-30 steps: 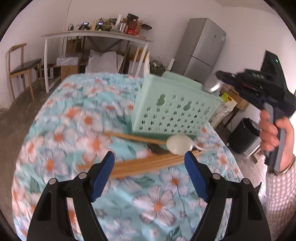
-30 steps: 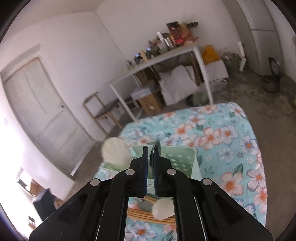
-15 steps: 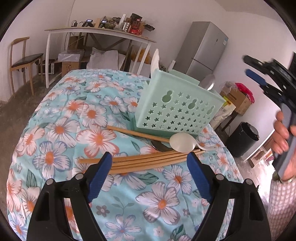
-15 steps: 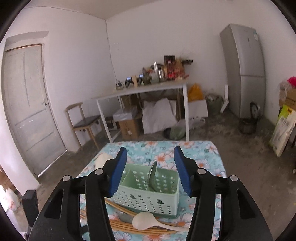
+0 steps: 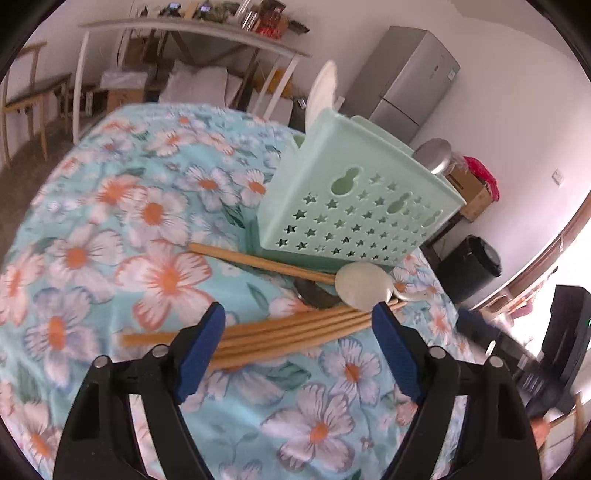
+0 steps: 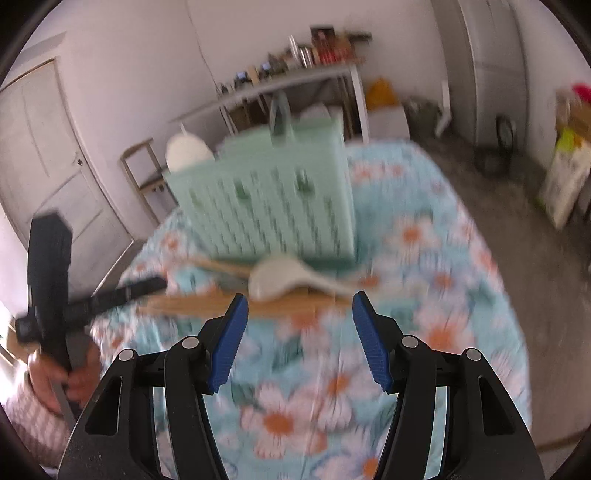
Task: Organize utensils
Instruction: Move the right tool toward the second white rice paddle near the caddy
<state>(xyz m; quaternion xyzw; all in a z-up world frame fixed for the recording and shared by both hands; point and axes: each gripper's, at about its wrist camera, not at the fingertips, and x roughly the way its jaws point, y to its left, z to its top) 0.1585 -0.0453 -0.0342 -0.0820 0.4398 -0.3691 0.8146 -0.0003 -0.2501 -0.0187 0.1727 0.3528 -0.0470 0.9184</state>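
Note:
A mint green utensil basket (image 5: 354, 199) stands on the floral tablecloth (image 5: 110, 229), also in the right wrist view (image 6: 273, 206). A white spoon (image 5: 323, 90) and a metal spoon (image 5: 434, 155) stand in it. In front lie a white spoon (image 5: 364, 286), a metal spoon partly hidden under it, one single chopstick (image 5: 258, 260) and several bundled wooden chopsticks (image 5: 280, 334). My left gripper (image 5: 299, 345) is open, just above the chopsticks. My right gripper (image 6: 299, 328) is open and empty, near the lying white spoon (image 6: 280, 278).
The round table edge drops off on all sides. Behind stand a white shelf table (image 5: 192, 27) with clutter, a wooden chair (image 5: 22, 96), a grey fridge (image 5: 410, 81) and a black bin (image 5: 469, 266). A door (image 6: 44, 155) is at the left in the right wrist view.
My right gripper opened above the basket, leaving a metal spoon standing in it, then came down toward the utensils on the cloth. My left gripper stayed open and moved slightly closer to the chopsticks.

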